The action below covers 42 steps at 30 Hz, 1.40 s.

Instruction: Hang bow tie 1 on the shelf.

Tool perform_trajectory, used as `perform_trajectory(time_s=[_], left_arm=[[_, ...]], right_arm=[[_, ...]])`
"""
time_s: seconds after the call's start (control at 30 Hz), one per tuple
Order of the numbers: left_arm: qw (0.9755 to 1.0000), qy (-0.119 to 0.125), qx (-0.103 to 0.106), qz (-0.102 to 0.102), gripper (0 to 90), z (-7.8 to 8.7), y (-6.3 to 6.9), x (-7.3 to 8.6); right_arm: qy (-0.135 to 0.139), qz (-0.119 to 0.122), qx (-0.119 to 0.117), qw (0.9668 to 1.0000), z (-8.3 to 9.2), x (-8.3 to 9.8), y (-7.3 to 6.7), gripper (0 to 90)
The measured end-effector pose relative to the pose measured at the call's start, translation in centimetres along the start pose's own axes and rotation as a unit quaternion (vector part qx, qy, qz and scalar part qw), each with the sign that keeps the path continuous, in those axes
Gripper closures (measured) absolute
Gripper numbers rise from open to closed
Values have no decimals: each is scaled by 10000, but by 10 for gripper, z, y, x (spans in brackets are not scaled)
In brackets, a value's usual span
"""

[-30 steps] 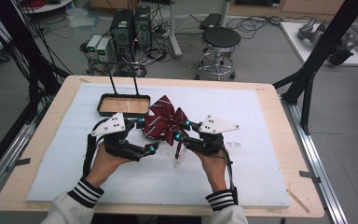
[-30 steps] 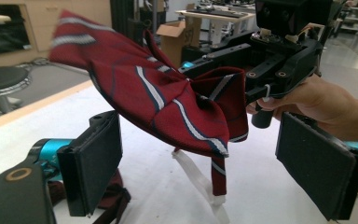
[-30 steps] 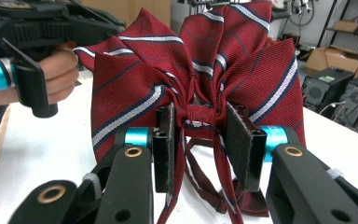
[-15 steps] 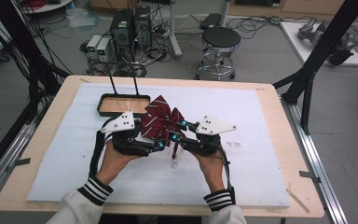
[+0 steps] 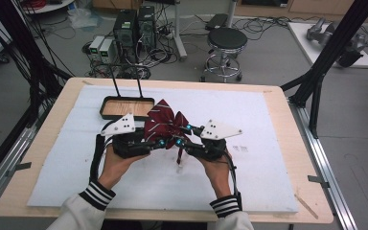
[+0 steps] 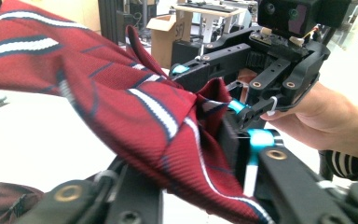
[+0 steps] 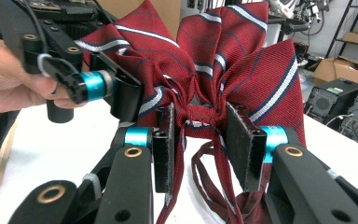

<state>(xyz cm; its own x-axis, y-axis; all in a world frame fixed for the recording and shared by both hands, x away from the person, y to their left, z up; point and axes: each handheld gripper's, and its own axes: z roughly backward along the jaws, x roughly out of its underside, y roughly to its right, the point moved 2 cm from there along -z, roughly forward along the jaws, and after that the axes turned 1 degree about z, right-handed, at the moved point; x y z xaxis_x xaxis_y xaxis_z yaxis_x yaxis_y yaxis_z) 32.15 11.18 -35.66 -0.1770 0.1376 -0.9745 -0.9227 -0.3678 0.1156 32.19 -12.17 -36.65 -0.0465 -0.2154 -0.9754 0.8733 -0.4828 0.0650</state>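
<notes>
Both grippers lift a dark red striped bow tie [image 5: 165,125] clear of the white table cover [image 5: 268,120], the tie hanging between them. The right gripper [image 7: 204,140] is clamped on the tie's central knot, loops fanning above its pads and straps trailing below. The left gripper [image 6: 200,154], its jaws having just been closing, pinches one loop just beside the right gripper, with a black tray [image 5: 124,99] beyond.

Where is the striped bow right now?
High view: the bow is held above the table's middle between both grippers, just right of the small tray.
</notes>
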Motion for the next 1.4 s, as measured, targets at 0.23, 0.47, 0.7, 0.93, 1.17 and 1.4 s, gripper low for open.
perform_trajectory(time_s=[0.23, 0.47, 0.7, 0.93, 1.17, 1.4], left_arm=[[10000, -22, -26, -33, 865, 4, 0, 1], [9999, -31, -57, -83, 867, 4, 0, 1], [9999, 23, -112, -98, 869, 7, -1, 0], [9997, 42, -160, -154, 869, 11, -4, -2], [9996, 83, -201, -191, 868, 17, -5, -5], [9990, 196, -314, -260, 868, 34, -11, -21]], right_arm=[[4, 11, -35, 10000, -1, 0, -1, 653], [22, 15, -54, 10000, -1, 0, -1, 649], [17, -315, 88, 9995, -5, 3, 2, 158], [176, -261, 244, 9992, -4, 2, -2, 57], [218, -265, 375, 9987, 3, 2, -1, 8], [243, -375, 792, 9959, 26, 11, 3, 7]])
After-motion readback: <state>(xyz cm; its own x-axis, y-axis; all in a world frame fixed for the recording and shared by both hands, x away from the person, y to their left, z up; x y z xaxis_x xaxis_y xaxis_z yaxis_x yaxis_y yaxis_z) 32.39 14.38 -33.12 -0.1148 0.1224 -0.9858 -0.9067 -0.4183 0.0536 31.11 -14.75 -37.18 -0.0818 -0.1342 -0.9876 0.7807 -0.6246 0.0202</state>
